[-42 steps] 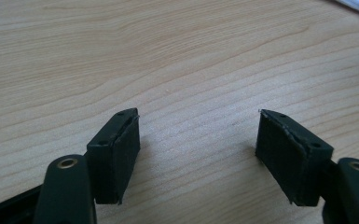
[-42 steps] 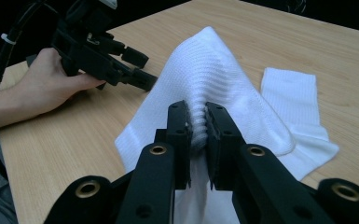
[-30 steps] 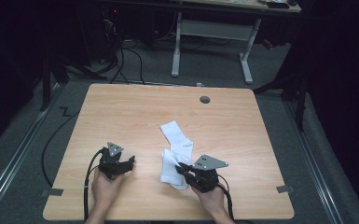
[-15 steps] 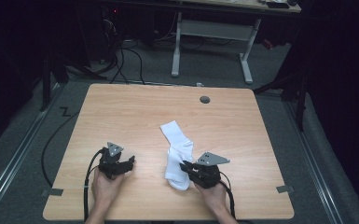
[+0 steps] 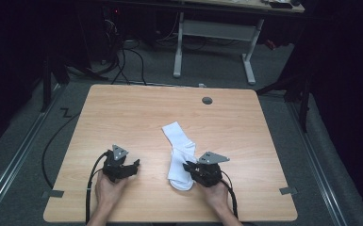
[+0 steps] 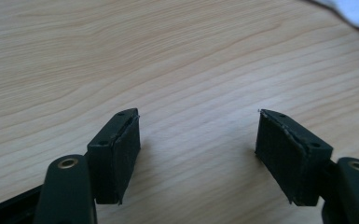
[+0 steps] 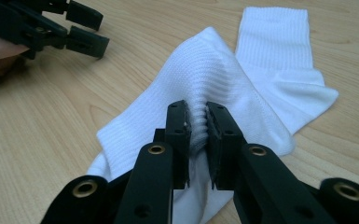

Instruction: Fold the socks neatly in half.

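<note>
Right now the white sock (image 5: 179, 153) lies folded on the near middle of my wooden table (image 5: 122, 113), its ribbed fabric bunched up between my right gripper (image 7: 196, 122) jaws, which are clamped on it. My left gripper (image 6: 198, 140) sits well to the side over bare wood, jaws spread wide, grasping nothing.

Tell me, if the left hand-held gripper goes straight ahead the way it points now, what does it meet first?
Probably the white sock. The open left hand-held gripper has bare table just ahead, with the sock's edge at the far corner, though depth is unclear.
</note>
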{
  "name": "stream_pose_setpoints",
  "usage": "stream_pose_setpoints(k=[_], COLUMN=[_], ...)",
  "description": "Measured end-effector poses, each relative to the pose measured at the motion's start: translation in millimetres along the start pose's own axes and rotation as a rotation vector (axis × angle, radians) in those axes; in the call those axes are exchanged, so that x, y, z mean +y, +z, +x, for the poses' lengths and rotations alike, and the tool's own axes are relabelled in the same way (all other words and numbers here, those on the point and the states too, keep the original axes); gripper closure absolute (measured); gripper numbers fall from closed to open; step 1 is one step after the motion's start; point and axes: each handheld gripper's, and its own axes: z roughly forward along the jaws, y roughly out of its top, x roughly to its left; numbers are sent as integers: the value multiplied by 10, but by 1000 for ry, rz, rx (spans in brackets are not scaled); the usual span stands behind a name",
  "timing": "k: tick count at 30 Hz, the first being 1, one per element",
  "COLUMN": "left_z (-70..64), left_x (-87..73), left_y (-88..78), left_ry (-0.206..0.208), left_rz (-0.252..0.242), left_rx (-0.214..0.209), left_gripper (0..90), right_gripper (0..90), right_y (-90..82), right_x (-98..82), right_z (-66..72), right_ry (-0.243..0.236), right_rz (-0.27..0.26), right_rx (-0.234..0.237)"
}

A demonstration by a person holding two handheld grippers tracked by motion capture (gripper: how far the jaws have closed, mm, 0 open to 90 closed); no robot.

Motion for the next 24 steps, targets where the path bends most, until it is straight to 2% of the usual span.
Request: stream_pose_setpoints(k=[1,5,7,10,11,13,15,16,17,22,24], left_z=[-115,-335,-376,-577,-577,-726,-801,-801,-856,-947,-1014], left_x=[16,83,98,166,166,200,208,208,214,224,240], left_y=[-34,-112,-126,-182,-182,-184,-171,-171,-148,-99,-60], left_ry=[14,46,57,110,110,171,199,199,218,253,289], left_rz=[-24,-60,-65,-84,-84,-69,-61,-61,-49,-31,-17], left_rx=[-25,-103,-115,-195,-195,-245,-270,-270,-290,-307,-309], left_gripper=[298,285,285,291,296,314,325,332,339,362,374], right_gripper=[801,798,798,793,793,789,789,788,786,781,765], right_y=[16,59,73,96,96,117,126,133,141,166,190], right_x=[-2,-12,-16,-34,-34,-52,-56,-59,-60,-73,-83], right_z=[-16,-33,-36,-43,-43,-58,-55,-52,-53,-44,-35], right_ry=[0,0,-1,-1,-1,6,4,3,-3,-3,-8], right_rz=[4,15,21,26,26,35,39,42,43,50,57], right_rx=[-1,-7,-9,-14,-14,-22,-28,-32,-33,-41,-46])
